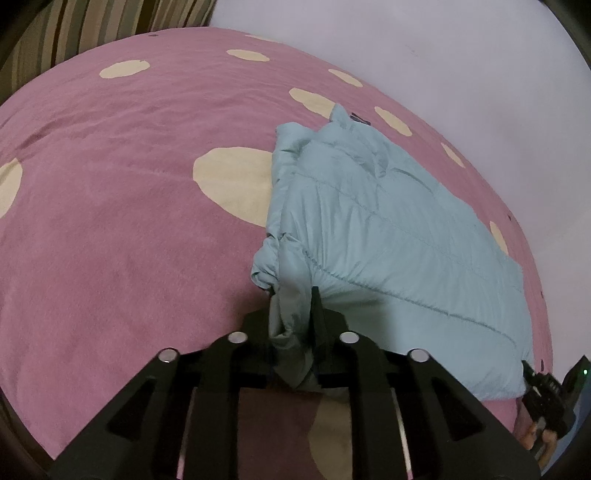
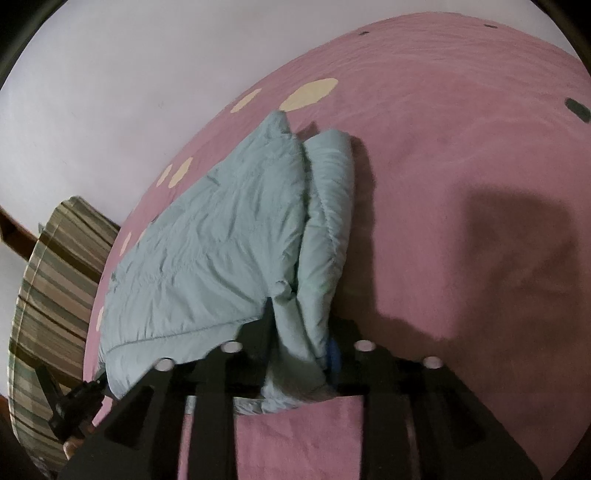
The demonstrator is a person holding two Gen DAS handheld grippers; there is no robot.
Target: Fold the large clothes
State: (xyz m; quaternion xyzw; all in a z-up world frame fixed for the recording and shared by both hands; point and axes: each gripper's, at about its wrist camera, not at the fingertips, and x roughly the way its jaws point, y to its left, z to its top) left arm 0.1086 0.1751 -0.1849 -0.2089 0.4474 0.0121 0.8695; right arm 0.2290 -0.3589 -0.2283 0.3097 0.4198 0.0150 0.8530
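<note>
A pale blue quilted puffer jacket (image 1: 388, 236) lies folded lengthwise on a pink bed cover with cream spots (image 1: 129, 206). My left gripper (image 1: 295, 317) is shut on one near corner of the jacket, the fabric bunched between its black fingers. My right gripper (image 2: 299, 325) is shut on the other near corner of the jacket (image 2: 207, 236). The right gripper also shows at the lower right edge of the left wrist view (image 1: 543, 391), at the jacket's hem. The left gripper shows at the lower left of the right wrist view (image 2: 77, 402).
The pink bed cover (image 2: 461, 166) stretches wide beside the jacket. A white wall (image 1: 443, 48) runs along the far side of the bed. A striped cushion or headboard (image 2: 48, 280) stands at one end; it also shows in the left wrist view (image 1: 92, 26).
</note>
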